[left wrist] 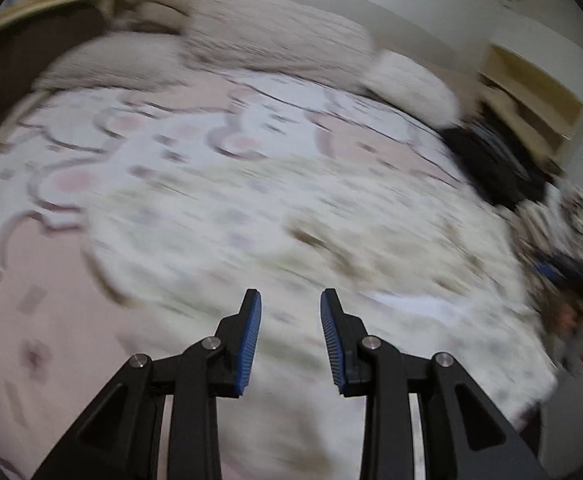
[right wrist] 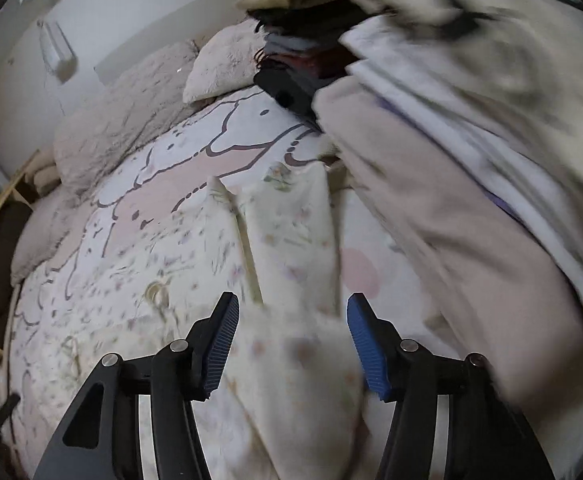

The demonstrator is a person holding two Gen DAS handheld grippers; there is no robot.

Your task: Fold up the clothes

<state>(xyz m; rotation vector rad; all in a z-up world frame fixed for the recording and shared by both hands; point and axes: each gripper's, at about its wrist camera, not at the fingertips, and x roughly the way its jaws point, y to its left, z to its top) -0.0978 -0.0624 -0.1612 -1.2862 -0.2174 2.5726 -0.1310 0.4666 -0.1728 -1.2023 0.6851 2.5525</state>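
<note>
i see the bed sheet (left wrist: 31,300), pink with cartoon outlines, and on it the cream floral garment (left wrist: 291,232) lies spread flat, with a heap of unfolded clothes (right wrist: 471,160) just beside the garment. my left gripper (left wrist: 290,300) hangs above the garment with its jaws apart and nothing held. my right gripper (right wrist: 293,304) stands wide, garment fabric bunched between its pads (right wrist: 365,344) but not clamped.

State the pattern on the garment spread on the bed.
Cream with a small floral print; the garment shows best in the right wrist view.
</note>
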